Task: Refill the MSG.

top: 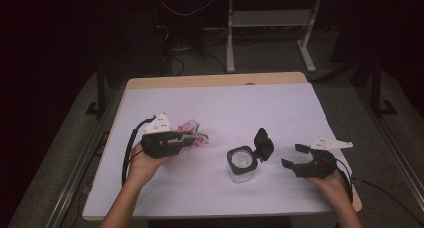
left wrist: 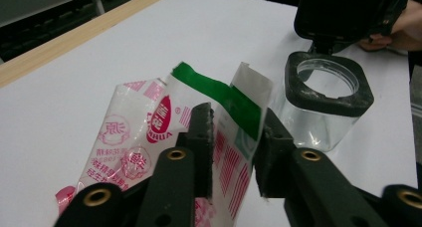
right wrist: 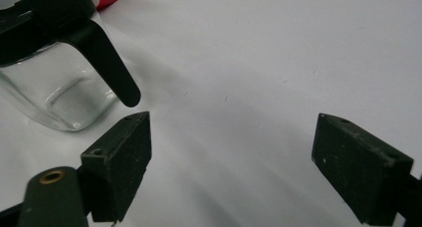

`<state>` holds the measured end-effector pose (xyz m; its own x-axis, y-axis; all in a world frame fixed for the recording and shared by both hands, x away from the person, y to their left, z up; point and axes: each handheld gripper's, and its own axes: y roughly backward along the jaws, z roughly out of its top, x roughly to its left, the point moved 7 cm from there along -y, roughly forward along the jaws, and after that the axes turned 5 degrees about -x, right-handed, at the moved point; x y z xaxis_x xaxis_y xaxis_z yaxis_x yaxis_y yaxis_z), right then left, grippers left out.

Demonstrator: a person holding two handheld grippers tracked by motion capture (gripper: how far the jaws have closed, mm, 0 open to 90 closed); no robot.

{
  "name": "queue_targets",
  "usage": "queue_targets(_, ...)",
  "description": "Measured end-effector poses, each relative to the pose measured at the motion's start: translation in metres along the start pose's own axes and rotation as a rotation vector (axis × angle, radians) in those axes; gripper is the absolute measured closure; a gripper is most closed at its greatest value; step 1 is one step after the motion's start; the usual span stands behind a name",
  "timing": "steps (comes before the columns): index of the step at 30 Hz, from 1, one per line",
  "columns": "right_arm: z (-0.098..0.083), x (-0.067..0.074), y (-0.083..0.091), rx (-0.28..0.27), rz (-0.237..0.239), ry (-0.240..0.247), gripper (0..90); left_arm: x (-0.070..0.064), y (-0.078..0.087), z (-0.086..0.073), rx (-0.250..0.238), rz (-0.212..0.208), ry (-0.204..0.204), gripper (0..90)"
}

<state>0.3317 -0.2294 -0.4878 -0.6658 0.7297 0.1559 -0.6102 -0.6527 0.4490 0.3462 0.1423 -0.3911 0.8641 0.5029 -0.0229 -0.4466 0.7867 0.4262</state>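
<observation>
The left gripper (left wrist: 233, 137) pinches a red-and-white snack packet (left wrist: 164, 137) just short of the open-lidded clear jar (left wrist: 323, 102) ahead, so pickup looks done and dropping in remains, while the right gripper (right wrist: 231, 157) gapes empty beside that jar

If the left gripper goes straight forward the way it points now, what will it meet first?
Probably the clear jar. The left gripper, with a red-and-white packet between its jaws, points across the white table toward it. The jar stands slightly right of that line, so depth is uncertain.
</observation>
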Motion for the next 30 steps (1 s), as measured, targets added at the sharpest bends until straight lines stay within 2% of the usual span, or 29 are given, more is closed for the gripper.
queue_targets(5, 0.0, 0.001, -0.001, 0.004, 0.002, 0.003, 15.5, 0.002, -0.001, 0.0, -0.009, -0.01, 0.016, 86.2)
queue_targets(8, 0.0, 0.0, -0.001, 0.003, 0.002, 0.005, 15.5, 0.003, -0.001, -0.001, -0.016, -0.016, 0.034, 88.2)
queue_targets(9, 0.0, 0.0, -0.001, 0.003, 0.001, 0.006, 15.5, 0.003, -0.001, -0.001, -0.017, -0.031, 0.041, 88.1)
queue_targets(12, 0.0, 0.0, -0.001, 0.004, -0.001, 0.003, 15.5, 0.004, 0.0, -0.001, -0.024, -0.032, 0.062, 88.6)
queue_targets(18, -0.001, 0.001, -0.002, 0.011, 0.002, 0.004, 15.5, 0.004, 0.004, -0.001, -0.027, -0.041, 0.012, 89.8)
queue_targets(23, -0.001, 0.001, -0.001, 0.004, 0.0, 0.004, 15.5, 0.008, 0.013, 0.005, -0.028, -0.046, 0.0, 89.9)
queue_targets(27, -0.002, -0.001, 0.0, 0.004, -0.006, -0.004, 15.5, 0.015, 0.023, 0.013, -0.068, -0.051, 0.008, 90.0)
queue_targets(30, -0.001, 0.0, 0.0, 0.003, -0.007, -0.003, 15.5, 0.018, 0.029, 0.022, -0.091, -0.061, -0.001, 90.0)
